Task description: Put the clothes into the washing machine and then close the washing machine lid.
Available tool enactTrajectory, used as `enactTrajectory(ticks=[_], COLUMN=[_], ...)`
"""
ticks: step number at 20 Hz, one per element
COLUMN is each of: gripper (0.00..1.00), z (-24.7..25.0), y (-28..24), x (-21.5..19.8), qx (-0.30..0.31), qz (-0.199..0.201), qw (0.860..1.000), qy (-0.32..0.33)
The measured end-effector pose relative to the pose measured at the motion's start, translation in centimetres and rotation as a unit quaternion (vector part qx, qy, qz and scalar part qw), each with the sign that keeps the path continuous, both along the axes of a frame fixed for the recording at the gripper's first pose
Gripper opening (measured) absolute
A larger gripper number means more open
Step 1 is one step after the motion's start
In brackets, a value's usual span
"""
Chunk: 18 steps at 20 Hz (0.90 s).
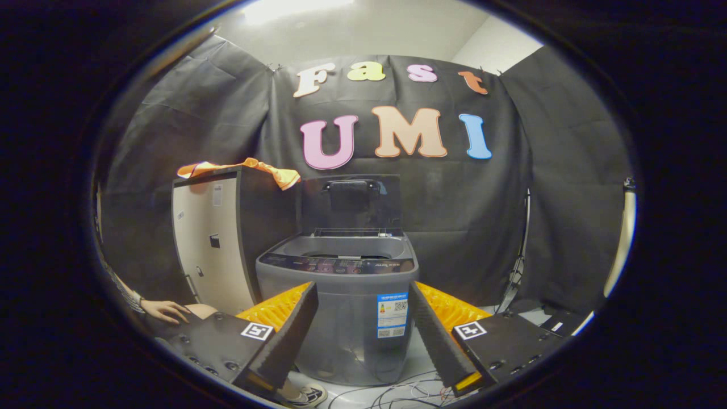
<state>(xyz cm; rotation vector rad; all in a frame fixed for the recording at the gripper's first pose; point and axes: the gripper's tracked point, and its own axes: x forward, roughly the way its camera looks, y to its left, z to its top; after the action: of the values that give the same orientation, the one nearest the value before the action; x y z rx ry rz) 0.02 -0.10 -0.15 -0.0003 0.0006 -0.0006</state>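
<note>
Jaws [360, 335]: apart, empty, facing the machine.
Clothes: orange cloth garment [250, 168] draped atop tall beige cabinet [213, 244], left of machine.
Washer: grey top-loading washing machine [341, 307], dark lid [351, 201] raised so the drum is ready for loading.

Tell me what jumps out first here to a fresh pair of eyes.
The grey washing machine stands just ahead of the open gripper, its lid raised upright at the back. An orange garment is draped over the top of the tall cabinet beside the machine. A person's hand rests low beside the cabinet.
</note>
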Motion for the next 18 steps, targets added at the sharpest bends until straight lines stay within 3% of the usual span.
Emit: enactTrajectory(ticks=[18], gripper=[1.0], z=[0.12], y=[-0.27], x=[0.04], qx=[0.001], qz=[-0.01], qw=[1.0], qy=[-0.002])
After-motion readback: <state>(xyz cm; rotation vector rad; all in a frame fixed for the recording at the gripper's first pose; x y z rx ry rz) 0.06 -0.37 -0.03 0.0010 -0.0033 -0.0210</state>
